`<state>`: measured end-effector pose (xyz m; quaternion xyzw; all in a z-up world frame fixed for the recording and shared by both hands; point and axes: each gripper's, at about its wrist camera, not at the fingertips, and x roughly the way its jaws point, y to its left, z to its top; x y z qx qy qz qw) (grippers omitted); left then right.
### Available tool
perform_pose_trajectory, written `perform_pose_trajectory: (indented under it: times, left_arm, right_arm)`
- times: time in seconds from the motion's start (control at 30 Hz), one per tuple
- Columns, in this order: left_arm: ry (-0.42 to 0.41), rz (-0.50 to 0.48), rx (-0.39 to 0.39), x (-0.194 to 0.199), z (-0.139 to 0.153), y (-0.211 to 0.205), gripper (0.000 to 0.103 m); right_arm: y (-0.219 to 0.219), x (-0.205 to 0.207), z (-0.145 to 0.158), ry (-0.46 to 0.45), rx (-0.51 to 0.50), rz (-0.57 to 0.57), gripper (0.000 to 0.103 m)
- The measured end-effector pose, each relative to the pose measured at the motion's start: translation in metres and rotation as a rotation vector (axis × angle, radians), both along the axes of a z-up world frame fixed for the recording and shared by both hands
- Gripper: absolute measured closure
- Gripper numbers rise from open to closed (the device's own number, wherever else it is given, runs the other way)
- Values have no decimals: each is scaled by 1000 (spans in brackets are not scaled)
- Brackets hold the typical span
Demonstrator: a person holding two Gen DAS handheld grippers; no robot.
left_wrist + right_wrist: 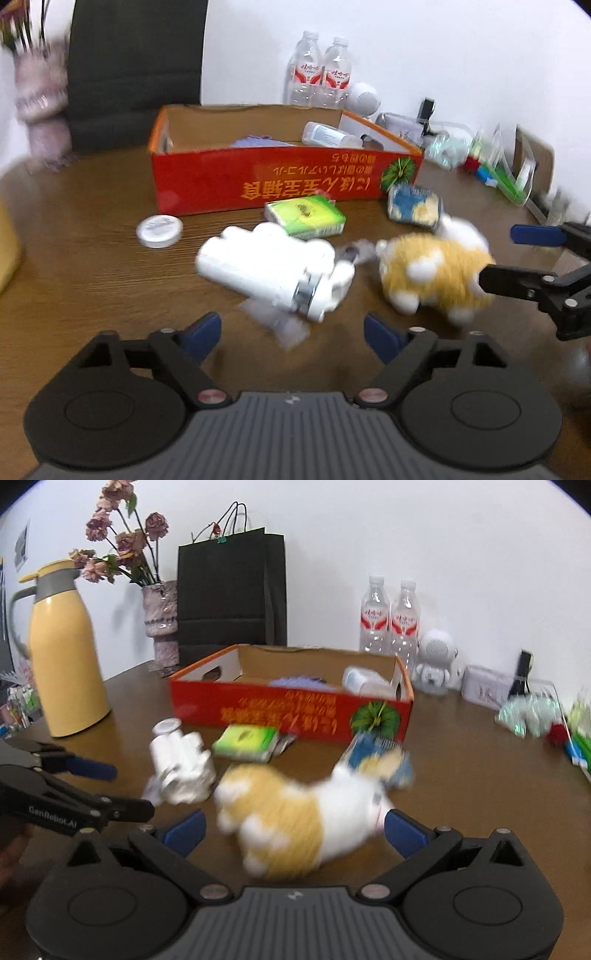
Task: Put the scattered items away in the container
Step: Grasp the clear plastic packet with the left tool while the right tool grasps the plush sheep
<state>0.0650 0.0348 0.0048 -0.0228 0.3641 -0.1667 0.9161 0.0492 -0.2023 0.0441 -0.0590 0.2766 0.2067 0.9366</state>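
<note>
The red cardboard box [280, 181] [295, 709] stands open on the brown table and holds a white bottle [325, 134] and something purple. In front of it lie a white multipack of small bottles [266, 266] [184, 771], a green tissue pack [306, 216] [247, 740], a blue-yellow packet [413, 203], a white round tin [159, 230] and an orange-white plush toy [436, 273] [295, 812]. My left gripper [291, 334] [129, 788] is open just short of the multipack. My right gripper [295, 830] [517, 258] stands wide around the blurred plush, with its left pad apart from it.
A yellow thermos jug [66, 653], a vase of dried flowers [162, 624] and a black paper bag [232, 590] stand behind the box at the left. Two water bottles [391, 620], a white robot figure [437, 661], a tin [484, 688] and small clutter crowd the back right.
</note>
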Motion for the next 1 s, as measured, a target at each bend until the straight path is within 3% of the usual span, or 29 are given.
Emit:
perform_pose_trajectory:
  times: [0.03, 0.17, 0.3, 0.43, 0.53, 0.63, 0.67, 0.73, 0.77, 0.83, 0.87, 0.9, 1.0]
  left_arm:
    - [0, -6, 0, 5, -4, -1, 43]
    - [-71, -27, 79, -2, -12, -2, 56]
    - [-72, -22, 66, -7, -11, 12, 74]
    - [-51, -13, 29, -6, -11, 21, 81]
    - [-44, 6, 37, -6, -9, 24, 83]
    - [-36, 15, 49, -7, -8, 32, 79]
    - [-36, 13, 38, -8, -9, 35, 76]
    - [-41, -10, 23, -10, -9, 34, 52]
    - [-48, -22, 31, -12, -9, 31, 52]
    - [-67, -32, 67, -14, -11, 25, 58]
    - [-69, -25, 74, -14, -11, 25, 73]
    - [-62, -12, 67, -13, -10, 28, 82]
    - [-39, 17, 32, -13, -9, 38, 83]
  right_arm:
    - [0, 7, 2, -20, 10, 7, 0]
    - [-2, 28, 1, -50, 5, 34, 0]
    - [-12, 43, -13, 34, 31, 11, 0]
    - [-25, 45, -18, 105, 117, 13, 0]
    - [-29, 43, -21, 175, 155, 48, 0]
    - [-32, 35, -19, 271, 239, 199, 2]
    - [-34, 33, -18, 285, 269, 232, 2]
    - [-41, 27, -13, 264, 296, 253, 2]
    - [-43, 25, -9, 236, 291, 256, 1]
    - [-45, 22, -4, 184, 241, 273, 1]
    - [-42, 19, -3, 162, 191, 284, 1]
    - [-40, 15, -3, 143, 143, 295, 1]
    - [-34, 8, -6, 130, 111, 362, 1]
